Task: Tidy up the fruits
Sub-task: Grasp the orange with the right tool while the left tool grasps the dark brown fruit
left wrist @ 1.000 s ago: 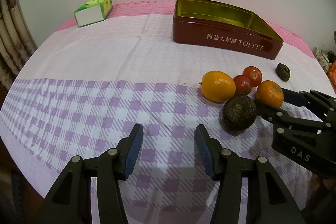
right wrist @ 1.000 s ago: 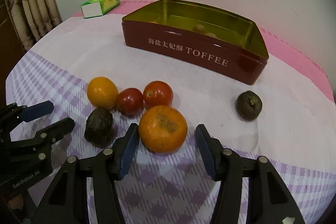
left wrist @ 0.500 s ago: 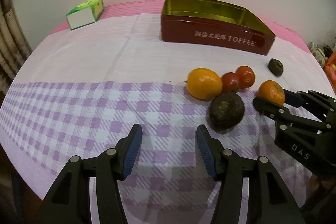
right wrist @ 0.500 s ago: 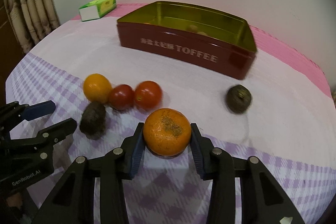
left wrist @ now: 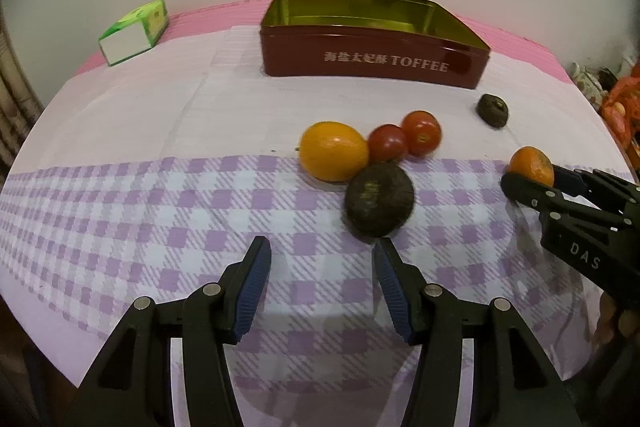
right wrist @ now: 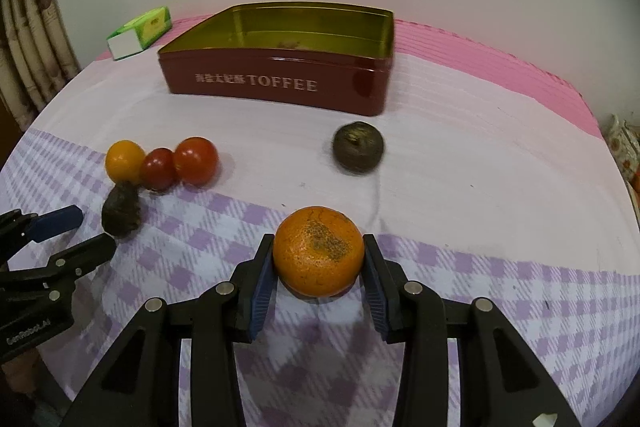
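Observation:
My right gripper [right wrist: 318, 243] is shut on a speckled orange mandarin [right wrist: 319, 251], held just above the checked cloth and apart from the other fruit. In the left wrist view the same mandarin [left wrist: 530, 163] sits in the right gripper [left wrist: 536, 179] at the right edge. My left gripper [left wrist: 320, 247] is open with nothing between its fingers, just short of a large dark round fruit [left wrist: 379, 203]. Behind that fruit lie a yellow-orange fruit [left wrist: 333, 155] and two red tomatoes [left wrist: 404, 139]. A smaller dark fruit [right wrist: 358, 146] lies alone near the open red toffee tin [right wrist: 280, 83].
A green and white carton [left wrist: 134, 31] lies at the back left of the round table. Curtains [right wrist: 36, 39] hang at the left. Cluttered items [left wrist: 618, 99] stand beyond the table's right edge. The wall is close behind the tin.
The right gripper closed on the mandarin and carried it to the right, away from the tomatoes. The left gripper drifted closer to the large dark fruit, still open.

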`<state>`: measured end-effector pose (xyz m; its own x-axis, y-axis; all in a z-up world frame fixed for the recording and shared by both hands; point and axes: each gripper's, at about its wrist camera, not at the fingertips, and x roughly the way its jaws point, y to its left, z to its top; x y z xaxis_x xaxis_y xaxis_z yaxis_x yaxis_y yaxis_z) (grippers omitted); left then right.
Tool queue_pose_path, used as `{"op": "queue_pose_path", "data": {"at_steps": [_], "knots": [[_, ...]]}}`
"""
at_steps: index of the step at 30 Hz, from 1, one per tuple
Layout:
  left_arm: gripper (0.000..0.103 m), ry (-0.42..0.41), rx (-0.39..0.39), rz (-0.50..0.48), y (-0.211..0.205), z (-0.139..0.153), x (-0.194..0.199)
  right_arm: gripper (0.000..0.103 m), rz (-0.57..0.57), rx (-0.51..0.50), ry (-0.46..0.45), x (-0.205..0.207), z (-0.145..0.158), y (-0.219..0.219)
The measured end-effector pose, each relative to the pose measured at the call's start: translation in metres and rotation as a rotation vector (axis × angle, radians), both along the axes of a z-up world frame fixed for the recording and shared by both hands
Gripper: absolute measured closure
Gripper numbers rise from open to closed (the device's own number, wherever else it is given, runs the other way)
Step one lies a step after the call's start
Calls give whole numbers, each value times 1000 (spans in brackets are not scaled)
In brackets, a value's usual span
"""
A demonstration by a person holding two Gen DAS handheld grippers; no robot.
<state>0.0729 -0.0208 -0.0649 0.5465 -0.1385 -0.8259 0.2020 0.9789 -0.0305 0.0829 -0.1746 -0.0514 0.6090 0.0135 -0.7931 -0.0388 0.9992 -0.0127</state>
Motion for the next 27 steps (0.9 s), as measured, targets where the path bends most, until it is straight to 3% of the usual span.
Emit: {"op": "queue_pose_path", "data": {"at_steps": [8,24,27], "knots": [[48,3,15,-48,-16,0,-2,65,-7,1,-2,-5,0,-4],[49,-5,-8,-2,-24,-1,25,65,-3,1,-3,-5,0,-4],[59,-18,0,-9,-26,0,24,65,-4,1,-4,-5,0,-4]]}}
